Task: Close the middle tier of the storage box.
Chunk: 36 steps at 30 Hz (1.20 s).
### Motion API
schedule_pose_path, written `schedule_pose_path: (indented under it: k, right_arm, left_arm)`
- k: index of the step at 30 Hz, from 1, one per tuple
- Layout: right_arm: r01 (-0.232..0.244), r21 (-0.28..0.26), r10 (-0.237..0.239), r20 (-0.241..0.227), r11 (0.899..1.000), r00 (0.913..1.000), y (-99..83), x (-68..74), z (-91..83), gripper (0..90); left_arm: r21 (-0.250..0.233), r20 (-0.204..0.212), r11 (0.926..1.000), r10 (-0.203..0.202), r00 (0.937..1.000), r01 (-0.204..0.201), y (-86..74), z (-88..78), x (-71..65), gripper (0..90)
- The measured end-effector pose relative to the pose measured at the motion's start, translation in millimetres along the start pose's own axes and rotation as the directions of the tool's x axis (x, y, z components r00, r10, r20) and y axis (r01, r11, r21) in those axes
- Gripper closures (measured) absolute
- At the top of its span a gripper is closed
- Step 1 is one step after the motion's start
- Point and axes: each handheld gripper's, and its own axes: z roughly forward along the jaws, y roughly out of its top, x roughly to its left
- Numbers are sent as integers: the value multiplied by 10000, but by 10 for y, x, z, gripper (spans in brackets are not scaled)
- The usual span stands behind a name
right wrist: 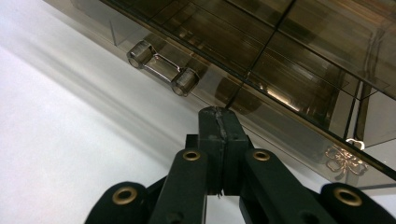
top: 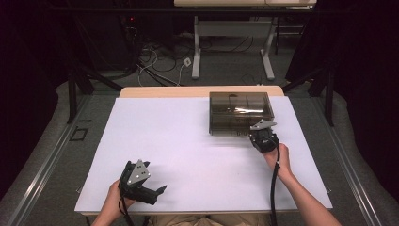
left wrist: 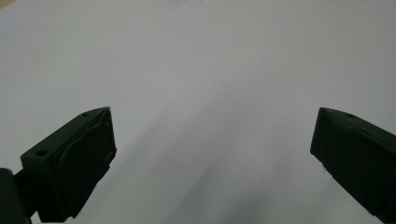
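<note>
- We see a white counter (top: pixel 188 141) with a smoky, see-through plastic box (top: pixel 241 113) standing on its far right part, close to the far edge.
- The box has a flat lid, and through its tinted walls we make out dividers that split the inside into compartments; what, if anything, lies in them we cannot tell through the glare.
- In the right gripper view a clear latch (right wrist: pixel 162 68) with two rounded ends sits on the box's near side wall, just below the lid's edge.
- The right gripper (top: pixel 261 134) is at the box's near right corner, held by the person's right hand (top: pixel 277 157), with its grey three-cornered plate on top.
- Its jaws are pressed flat together with nothing between them, as the right gripper view shows plainly.
- Their closed tips (right wrist: pixel 218 116) point at the box's side wall, to the right of the latch and just under the lid's rim; they seem to touch the wall or stand just off it, and we cannot say which.
- A small clover-shaped mark (right wrist: pixel 344 158) shows on the box near the right edge of that view.
- The left gripper (top: pixel 141 181) rests low over the counter's near left part, well apart from the box, held in the person's left hand (top: pixel 115 197).
- In the left gripper view its jaws stand wide apart, with bare white counter between them and nothing in their grasp.
- Cables trail from both grippers toward the person at the near edge.
</note>
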Motion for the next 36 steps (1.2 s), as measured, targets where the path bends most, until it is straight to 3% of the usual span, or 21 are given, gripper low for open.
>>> schedule_pose_path:
  k: [36]
  right_arm:
    - [-477, -86, 480, 385, 9988, 9981, 83, -32, 162, 900]
  left_arm:
    - [-48, 7, 10000, -38, 10000, 39, 0, 9, -2, 2]
